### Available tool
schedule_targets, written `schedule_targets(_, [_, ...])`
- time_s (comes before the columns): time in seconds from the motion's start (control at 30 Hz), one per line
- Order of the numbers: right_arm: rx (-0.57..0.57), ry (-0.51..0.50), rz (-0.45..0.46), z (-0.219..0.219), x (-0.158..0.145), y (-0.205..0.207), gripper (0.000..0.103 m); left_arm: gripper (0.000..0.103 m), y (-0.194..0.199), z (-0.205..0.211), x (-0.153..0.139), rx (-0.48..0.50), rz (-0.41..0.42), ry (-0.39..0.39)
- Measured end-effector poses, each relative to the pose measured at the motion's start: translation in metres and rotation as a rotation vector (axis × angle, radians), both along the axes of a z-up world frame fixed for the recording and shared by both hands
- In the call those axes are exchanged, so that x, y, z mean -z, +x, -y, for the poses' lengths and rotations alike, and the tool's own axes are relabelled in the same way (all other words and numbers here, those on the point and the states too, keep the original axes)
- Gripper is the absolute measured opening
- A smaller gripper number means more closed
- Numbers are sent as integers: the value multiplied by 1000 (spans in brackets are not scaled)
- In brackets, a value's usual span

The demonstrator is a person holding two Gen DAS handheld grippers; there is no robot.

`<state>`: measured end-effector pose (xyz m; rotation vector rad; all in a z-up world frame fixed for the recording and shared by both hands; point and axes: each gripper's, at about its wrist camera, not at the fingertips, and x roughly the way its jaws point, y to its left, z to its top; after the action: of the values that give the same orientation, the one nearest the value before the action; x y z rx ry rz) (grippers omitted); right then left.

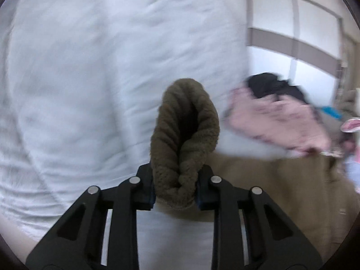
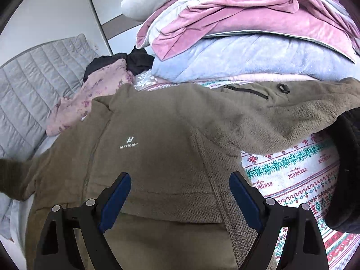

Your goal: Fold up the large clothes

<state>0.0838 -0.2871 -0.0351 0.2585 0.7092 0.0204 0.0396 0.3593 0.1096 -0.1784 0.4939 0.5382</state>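
An olive-brown fleece jacket (image 2: 157, 135) lies spread on the bed, front up, with a white chest logo and a zip pocket on the sleeve reaching right. My right gripper (image 2: 180, 193) is open and hovers just above the jacket's lower body, holding nothing. My left gripper (image 1: 175, 186) is shut on a bunched fold of the jacket's fleece (image 1: 184, 130), which sticks up between the fingers; the rest of the jacket (image 1: 281, 191) trails off to the right. The left wrist view is motion-blurred.
A pile of pink and blue blankets (image 2: 247, 33) sits behind the jacket. A pink floral garment (image 2: 90, 99) and a black one (image 2: 137, 60) lie at its left. A patterned sheet (image 2: 292, 168) covers the bed; a grey quilted mattress (image 2: 29, 85) is far left.
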Motion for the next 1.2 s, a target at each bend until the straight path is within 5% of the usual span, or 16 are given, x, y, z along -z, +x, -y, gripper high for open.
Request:
schedule_targets(0.13, [-19, 11, -1, -2, -1, 1, 90, 26, 27, 74, -36, 197, 38, 19])
schedule_targets(0.33, [-61, 38, 29, -5, -6, 1, 90, 26, 80, 179, -43, 466, 22, -101])
schedule_targets(0.63, [-104, 60, 36, -10, -7, 7, 90, 28, 125, 318, 9, 774, -112, -256])
schedule_targets(0.77, [-90, 126, 25, -1, -5, 9, 90, 41, 134, 362, 52, 879, -196, -341])
schedule_targets(0.97, [-91, 154, 15, 5, -3, 12, 90, 75, 131, 386, 94, 962, -318, -427])
schedule_targets(1.2, [-176, 217, -36, -16, 6, 20, 90, 82, 112, 340, 87, 910, -282, -348])
